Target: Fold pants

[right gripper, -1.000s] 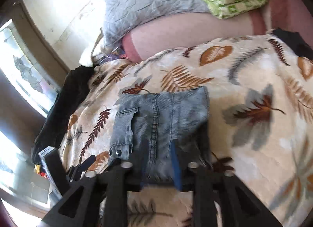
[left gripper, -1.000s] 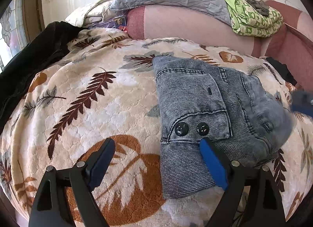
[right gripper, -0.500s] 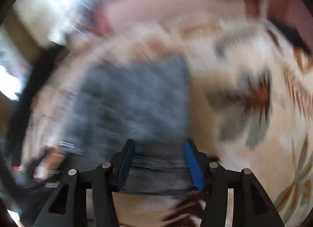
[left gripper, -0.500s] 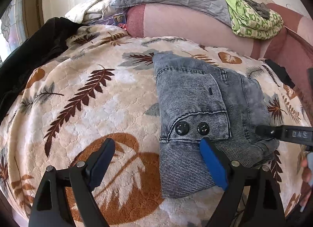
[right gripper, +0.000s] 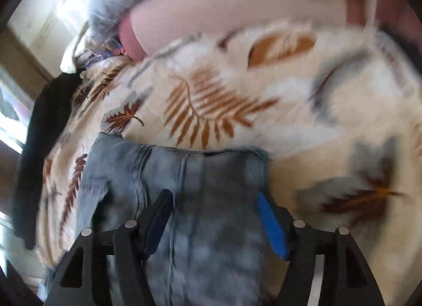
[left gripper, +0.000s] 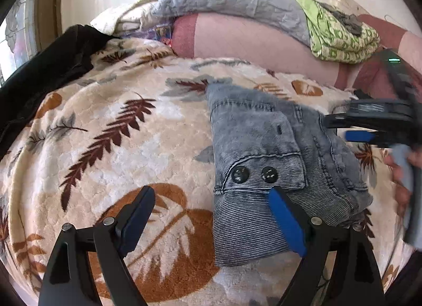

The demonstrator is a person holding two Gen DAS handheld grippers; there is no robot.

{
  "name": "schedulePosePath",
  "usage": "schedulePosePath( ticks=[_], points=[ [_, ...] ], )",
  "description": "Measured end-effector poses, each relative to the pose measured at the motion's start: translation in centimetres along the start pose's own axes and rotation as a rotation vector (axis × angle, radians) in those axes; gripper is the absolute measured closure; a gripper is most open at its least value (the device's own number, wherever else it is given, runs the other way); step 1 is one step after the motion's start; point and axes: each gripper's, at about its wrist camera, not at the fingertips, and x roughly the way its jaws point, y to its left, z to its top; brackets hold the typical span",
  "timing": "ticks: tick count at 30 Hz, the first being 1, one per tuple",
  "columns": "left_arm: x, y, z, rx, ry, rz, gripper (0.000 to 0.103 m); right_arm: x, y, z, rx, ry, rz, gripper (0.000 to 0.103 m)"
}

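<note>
two grippers work over a bed with a cream leaf-print fleece blanket [left gripper: 110,163]. the folded grey-blue denim pants [left gripper: 266,163] lie on it. left gripper [left gripper: 211,216]: spread wide, empty. right gripper [right gripper: 215,213]: jaws just been opening, spread above the pants, not pinching.

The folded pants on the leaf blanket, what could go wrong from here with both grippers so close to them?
1. The right gripper has just been opening, with the folded pants below its parted jaws; its pads could snag the top layer and undo the fold.
2. The left gripper stands open, its blue pad over the pants' near edge; closing might pinch the leaf blanket too.
3. The plush blanket may let the stack slump.
</note>
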Motion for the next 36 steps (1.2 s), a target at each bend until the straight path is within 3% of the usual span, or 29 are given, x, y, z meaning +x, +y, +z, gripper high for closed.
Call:
schedulePosePath(
  ticks=[4,7,11,14,17,22,27,36],
  points=[
    [-3.1,-1.5,0.2,0.05,-0.053,-0.005,0.014,-7.3,0.6,-4.2,-0.09,-0.142,-0.001,0.021],
    [-6.3,-3.2,-0.5,0.069,-0.085,0.031,0.013,-11.6,-0.2,-9.0,-0.126,-0.221,-0.051,0.012],
    [-8.8,-5.1,-1.7,0.068,-0.018,0.002,0.012,-14.1,-1.3,-13.3,-0.129,-0.225,-0.087,0.008],
    [-10.7,-5.9,-2.5,0.049,-0.024,0.018,0.012,-14.9,-0.8,-14.9,-0.175,-0.215,-0.106,0.006],
    [-12.3,-6.4,-2.7,0.038,-0.026,0.041,0.012,-15.6,0.2,-15.6,-0.24,-0.222,-0.137,0.0],
    [-13.7,-6.3,-2.3,0.026,-0.031,0.083,0.012,-16.0,1.0,-15.4,-0.273,-0.232,-0.151,0.0],
    [-13.6,-5.3,-1.8,-0.034,-0.012,0.066,0.011,-16.3,1.4,-15.3,-0.291,-0.221,-0.156,0.0],
    [-14.0,-5.5,-1.1,-0.026,-0.047,0.025,0.001,-16.4,2.0,-14.7,-0.301,-0.214,-0.156,0.0]
  ],
)
